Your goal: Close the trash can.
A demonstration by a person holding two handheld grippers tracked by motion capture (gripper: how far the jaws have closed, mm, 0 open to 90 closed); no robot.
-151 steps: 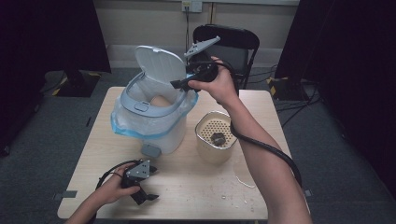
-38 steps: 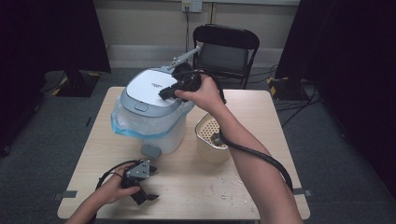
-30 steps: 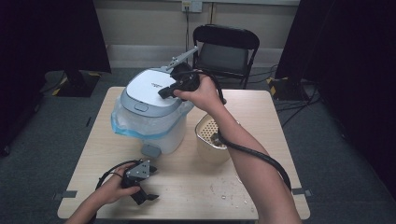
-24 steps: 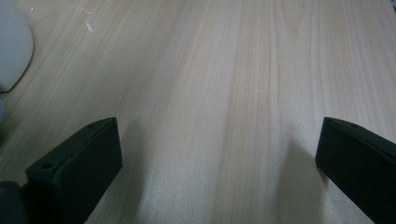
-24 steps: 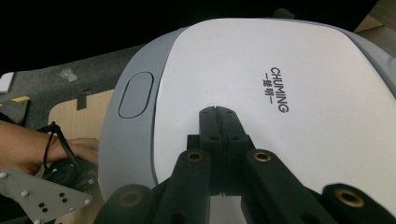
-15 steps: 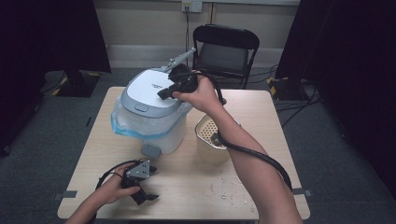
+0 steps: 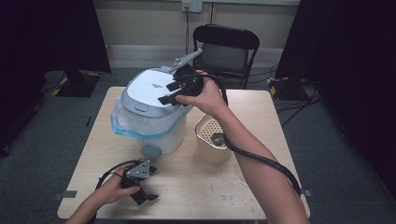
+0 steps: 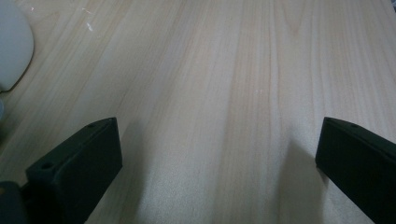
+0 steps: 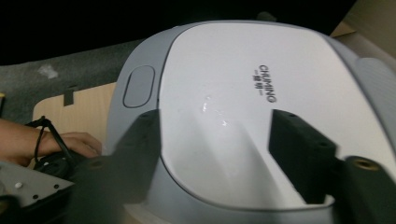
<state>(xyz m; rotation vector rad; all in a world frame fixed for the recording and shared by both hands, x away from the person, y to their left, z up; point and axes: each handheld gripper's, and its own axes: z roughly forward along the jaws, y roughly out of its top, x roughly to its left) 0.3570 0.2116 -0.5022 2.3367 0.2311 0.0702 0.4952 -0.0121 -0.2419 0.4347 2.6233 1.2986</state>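
1 rice cooker [image 7: 152, 109], 1 perforated basket [image 7: 212, 140], 1 chair [image 7: 224, 51], 2 tools.

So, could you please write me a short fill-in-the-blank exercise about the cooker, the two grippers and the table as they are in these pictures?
1. The lid of the rice cooker is ____.
2. The right gripper, jaws apart, is over the cooker's ____.
3. The left gripper rests on the table with its jaws ____.
4. The beige perforated pot stands on the cooker's ____ side in the high view.

Missing words: closed; lid; open; right
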